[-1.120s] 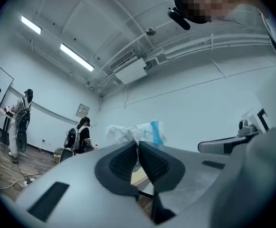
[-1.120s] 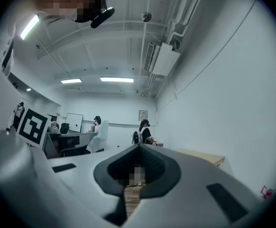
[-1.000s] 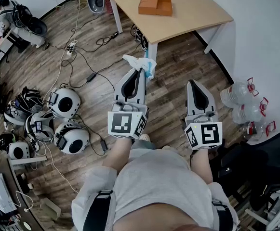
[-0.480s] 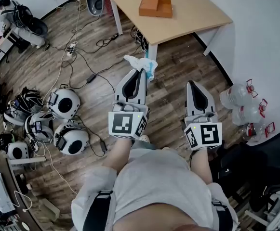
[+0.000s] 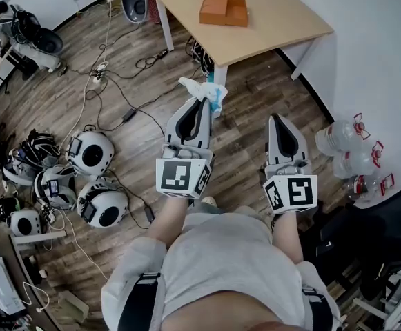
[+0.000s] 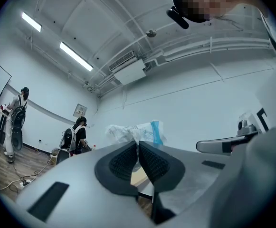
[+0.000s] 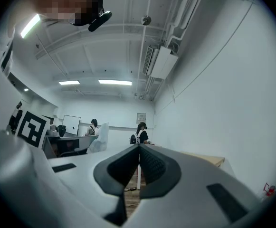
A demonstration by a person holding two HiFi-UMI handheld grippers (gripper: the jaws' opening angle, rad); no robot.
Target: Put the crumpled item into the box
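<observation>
Carry step, judged.
- Left gripper [image 5: 203, 102]: fingers clenched on the crumpled wrapper [image 5: 201, 90], white with a blue patch, which sticks out past the tips. It is held in the air above the wood floor, short of the desk [image 5: 283, 21].
- Right gripper [image 5: 275, 118]: fingers pressed together, nothing between them, idle at 3 o'clock of the left.
- Orange box [image 5: 223, 9]: on the desk, well apart at 12 o'clock.

Next move calls for a forward reach over the desk edge until the wrapper is above the box opening, then release.

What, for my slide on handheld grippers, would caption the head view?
Left gripper pinches a crumpled white-and-blue wrapper; right gripper shut, empty; orange rectangular box sits on light wooden table.
</observation>
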